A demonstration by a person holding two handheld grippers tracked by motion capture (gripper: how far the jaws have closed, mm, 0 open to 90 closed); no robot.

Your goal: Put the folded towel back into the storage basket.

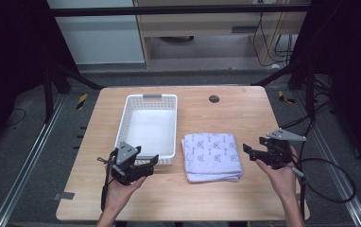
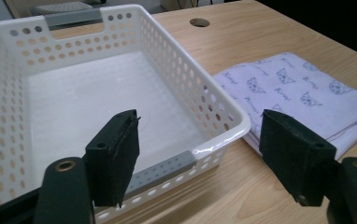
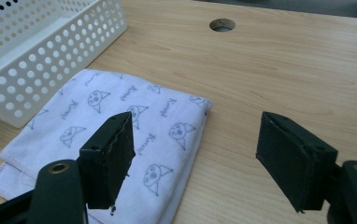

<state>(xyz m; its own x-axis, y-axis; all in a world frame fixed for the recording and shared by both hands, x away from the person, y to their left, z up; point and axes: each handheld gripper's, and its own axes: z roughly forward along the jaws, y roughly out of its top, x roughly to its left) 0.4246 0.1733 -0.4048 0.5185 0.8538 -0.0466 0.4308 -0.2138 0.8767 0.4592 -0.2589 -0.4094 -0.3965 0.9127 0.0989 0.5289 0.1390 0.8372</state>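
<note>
- Folded lilac towel [image 1: 212,156] with a printed cat-face pattern: flat on the wooden counter [image 1: 226,113], near the person's edge, between the two grippers.
- White perforated basket [image 1: 149,126]: just left of the towel in the high view, close beside it, with a narrow strip of bare counter between them.
- Left gripper [image 1: 151,161]: held in the left hand at the basket's near corner, released, jaws standing wide with nothing between them.
- In the left gripper view [image 2: 200,161]: near rim of the basket [image 2: 216,140] straight ahead between the jaws, towel [image 2: 298,91] off to the right past the basket's corner, apart from both pads.
- Right gripper [image 1: 248,150]: held in the right hand just right of the towel's right edge, released, jaws spread and holding nothing.
- In the right gripper view [image 3: 195,154]: towel [image 3: 116,126] below and behind the left jaw, its right-hand edge within the gap between the jaws, bare counter under the right jaw; no contact with the cloth.
- Round cable hole [image 1: 214,99]: in the counter beyond the towel, well apart from both grippers.
</note>
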